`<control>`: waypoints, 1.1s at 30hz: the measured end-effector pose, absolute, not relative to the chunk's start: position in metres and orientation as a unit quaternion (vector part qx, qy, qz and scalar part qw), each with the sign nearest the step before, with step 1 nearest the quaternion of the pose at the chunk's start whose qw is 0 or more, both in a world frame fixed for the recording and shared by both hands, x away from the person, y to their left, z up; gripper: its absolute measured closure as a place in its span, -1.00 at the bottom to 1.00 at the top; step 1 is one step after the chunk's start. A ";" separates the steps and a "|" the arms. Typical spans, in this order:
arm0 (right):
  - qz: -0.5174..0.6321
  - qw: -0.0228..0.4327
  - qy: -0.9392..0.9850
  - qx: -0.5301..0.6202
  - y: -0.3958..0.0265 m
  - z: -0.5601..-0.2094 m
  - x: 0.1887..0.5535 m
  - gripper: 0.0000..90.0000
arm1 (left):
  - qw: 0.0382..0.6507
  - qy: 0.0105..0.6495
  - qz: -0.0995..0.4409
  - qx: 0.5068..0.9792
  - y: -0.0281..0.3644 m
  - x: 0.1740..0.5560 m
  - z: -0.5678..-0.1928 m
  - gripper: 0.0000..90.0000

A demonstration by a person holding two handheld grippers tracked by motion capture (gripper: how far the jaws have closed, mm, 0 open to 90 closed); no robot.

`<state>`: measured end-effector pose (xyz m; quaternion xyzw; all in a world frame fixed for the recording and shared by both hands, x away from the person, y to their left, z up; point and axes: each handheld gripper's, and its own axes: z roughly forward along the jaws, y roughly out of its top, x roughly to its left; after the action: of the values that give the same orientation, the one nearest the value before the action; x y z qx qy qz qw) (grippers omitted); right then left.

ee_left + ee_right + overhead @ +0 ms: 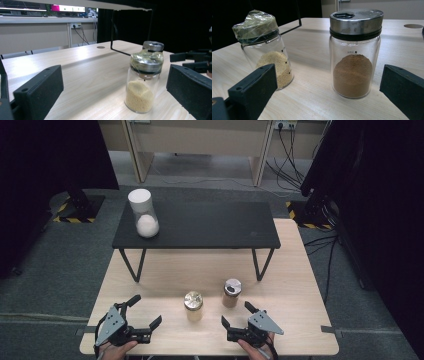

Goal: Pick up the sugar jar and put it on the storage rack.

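Two small glass jars stand near the front of the wooden table [165, 270]. The yellow-grain jar [193, 306] [142, 85] [265, 52] has a lid wrapped in clear tape. The brown-powder jar [232, 293] [354, 57] has a steel shaker lid, and in the left gripper view its lid [153, 46] peeks out behind the yellow-grain jar. My left gripper [146, 310] [115, 77] is open and empty, left of the yellow-grain jar. My right gripper [236, 314] [328, 82] is open and empty just in front of the brown-powder jar, touching neither jar.
A low black shelf [200, 225] on thin metal legs [132, 265] spans the back of the table. On its left end stands a tall white-capped jar [144, 212] with white powder. Dark curtains flank the table and cables [320, 245] lie on the floor at right.
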<state>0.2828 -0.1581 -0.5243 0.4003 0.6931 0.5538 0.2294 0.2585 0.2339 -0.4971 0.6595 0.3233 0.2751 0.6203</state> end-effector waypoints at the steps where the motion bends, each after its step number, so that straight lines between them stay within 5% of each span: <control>1: 0.554 0.229 0.693 0.400 -0.158 -0.524 0.283 -0.97 | 0.620 0.322 0.275 0.661 0.233 0.258 -0.498 -0.99; 33: 0.553 0.231 0.694 0.399 -0.158 -0.524 0.282 -0.97 | 0.610 0.317 0.272 0.673 0.231 0.242 -0.513 -0.99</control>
<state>0.2819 -0.1581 -0.5243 0.3986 0.6940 0.5534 0.2306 0.2421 0.2309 -0.5132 0.6734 0.3166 0.2718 0.6103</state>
